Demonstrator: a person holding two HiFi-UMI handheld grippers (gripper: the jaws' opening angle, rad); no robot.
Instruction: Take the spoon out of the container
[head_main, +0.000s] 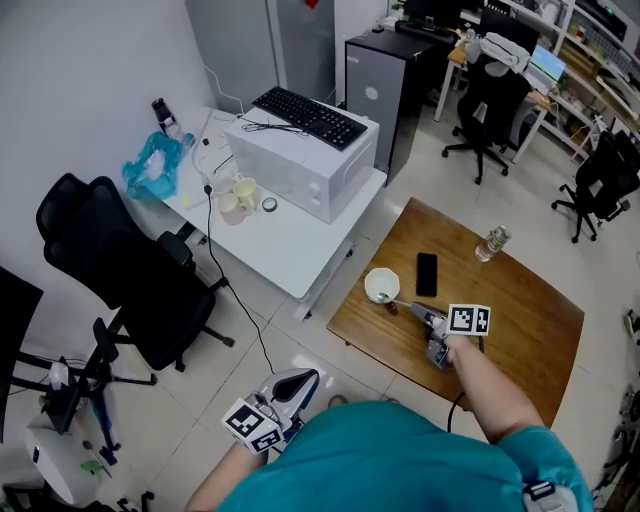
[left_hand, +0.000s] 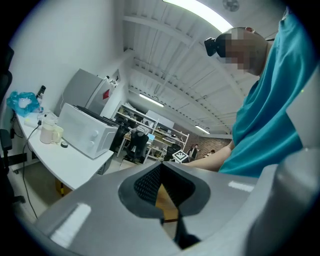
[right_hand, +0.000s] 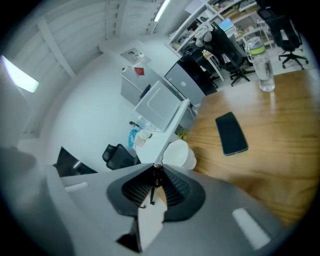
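A white cup-like container (head_main: 382, 285) stands on the left part of the wooden table (head_main: 525, 320). The spoon's (head_main: 404, 306) dark handle slants out of it toward my right gripper (head_main: 424, 319). In the right gripper view the thin dark spoon handle (right_hand: 156, 176) is pinched between the pads, just in front of the container (right_hand: 177, 155), so the right gripper (right_hand: 156, 189) is shut on it. The spoon's bowl is hidden inside the container. My left gripper (head_main: 292, 390) hangs low beside my body, away from the table. Its jaws are together with nothing in them (left_hand: 161, 186).
A black phone (head_main: 427, 273) lies just right of the container and a clear water bottle (head_main: 492, 243) stands at the table's far edge. Left of the table is a white desk (head_main: 300, 250) with a microwave (head_main: 310, 155), keyboard and mugs. A black office chair (head_main: 120, 260) stands beside it.
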